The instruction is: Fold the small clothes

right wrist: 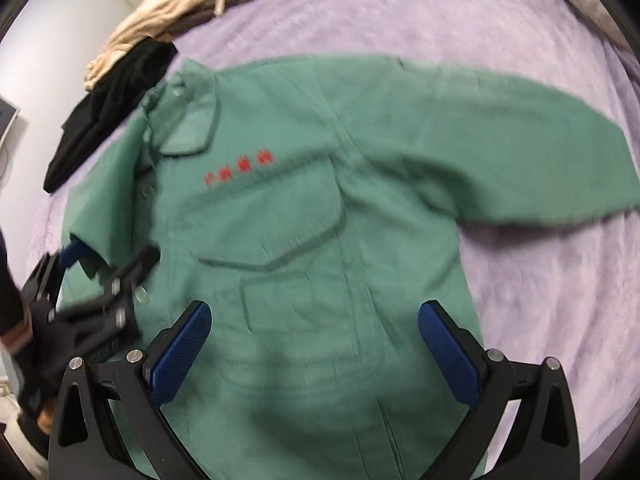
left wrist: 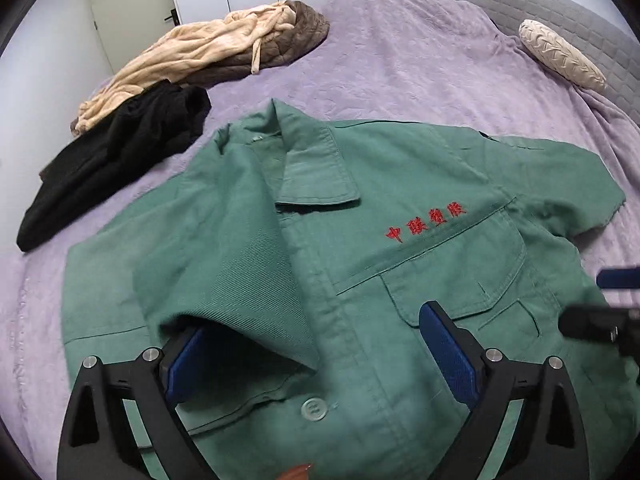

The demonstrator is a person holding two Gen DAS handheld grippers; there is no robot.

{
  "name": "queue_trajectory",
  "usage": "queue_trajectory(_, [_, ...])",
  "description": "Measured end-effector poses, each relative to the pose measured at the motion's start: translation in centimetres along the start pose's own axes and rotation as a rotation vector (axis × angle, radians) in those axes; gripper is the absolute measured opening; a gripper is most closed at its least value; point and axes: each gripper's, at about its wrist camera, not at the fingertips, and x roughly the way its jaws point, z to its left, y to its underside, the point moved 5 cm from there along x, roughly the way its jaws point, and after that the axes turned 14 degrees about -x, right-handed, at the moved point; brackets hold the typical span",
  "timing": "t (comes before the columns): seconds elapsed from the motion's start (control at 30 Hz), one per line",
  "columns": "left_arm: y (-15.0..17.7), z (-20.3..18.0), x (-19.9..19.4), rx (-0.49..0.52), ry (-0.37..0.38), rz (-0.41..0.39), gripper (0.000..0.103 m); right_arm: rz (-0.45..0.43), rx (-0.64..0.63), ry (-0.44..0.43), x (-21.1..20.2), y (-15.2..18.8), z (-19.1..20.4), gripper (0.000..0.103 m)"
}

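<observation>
Far left on the purple bedspread [left wrist: 400, 60]: a black garment [left wrist: 116, 160] lies crumpled, and behind it a beige garment [left wrist: 192, 52] is heaped on a brown quilted piece [left wrist: 296, 36].

Centre: the green work shirt [left wrist: 400, 280] lies front up on the bedspread, collar toward the far side, red embroidered characters [left wrist: 426, 222] above the chest pocket. One sleeve has been folded in across the front; the other sleeve [right wrist: 520, 140] lies spread out flat to the right.

Left gripper [left wrist: 316, 356] — tongs wide apart over the shirt front, near a button [left wrist: 314, 408]. The folded sleeve's cuff drapes over the left blue pad [left wrist: 186, 364]; neither pad presses the cloth.

Right gripper [right wrist: 316, 354] — tongs likewise apart, hovering above the lower shirt front, nothing pinched. The right-wrist view is blurred.

Far right: a cream cushion [left wrist: 560, 56] against the grey headboard [left wrist: 560, 12].
</observation>
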Motion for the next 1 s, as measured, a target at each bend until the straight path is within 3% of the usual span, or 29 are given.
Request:
queue_trajectory(0.13, [1.0,4.9,-2.7,-0.046,-0.071,-0.024,0.097,-0.108,-0.161,-0.021,-1.0,-4.4,5.1,0.103])
queue_trajectory(0.3, [3.9,14.9,-3.9,-0.165,-0.345,-0.024,0.097,-0.146,-0.429,-0.043,0.9,-6.3,14.5,0.103])
queue_trajectory(0.4, [5.9,19.1,-2.8,-0.191,-0.468,0.033,0.097,-0.115,-0.585,-0.032,3.8,-5.8,19.5,0.103])
queue_trajectory(0.5, [7.2,20.9,-1.1,-0.192,-0.524,0.064,0.097,-0.081,-0.683,-0.015,6.9,-5.2,23.1,0.103])
queue_trajectory(0.57, [7.1,21.5,-0.7,-0.214,-0.530,0.047,0.097,-0.081,-0.720,0.053,8.8,-5.3,24.2,0.103])
queue_trajectory(0.67, [6.1,22.2,-0.5,-0.272,-0.562,0.002,0.097,-0.044,-0.689,0.193,11.1,-6.2,23.1,0.098])
queue_trajectory(0.7, [5.8,22.5,-0.4,-0.304,-0.571,-0.008,0.097,-0.041,-0.665,0.187,11.1,-6.5,22.4,0.092])
queue_trajectory(0.73, [5.8,23.0,-0.4,-0.342,-0.578,-0.014,0.097,-0.046,-0.638,0.152,10.8,-6.8,22.0,0.067])
queue_trajectory(0.77, [5.9,23.5,-0.5,-0.373,-0.578,-0.017,0.097,-0.057,-0.616,0.157,10.0,-7.3,21.2,0.036])
queue_trajectory(0.87, [6.4,25.6,-1.0,-0.488,-0.555,-0.030,0.097,-0.126,-0.496,0.130,7.1,-8.8,17.6,0.032])
queue_trajectory(1.0, [7.0,27.4,-1.3,-0.595,-0.508,-0.016,0.097,-0.162,-0.136,0.000,5.5,-9.7,8.1,0.033])
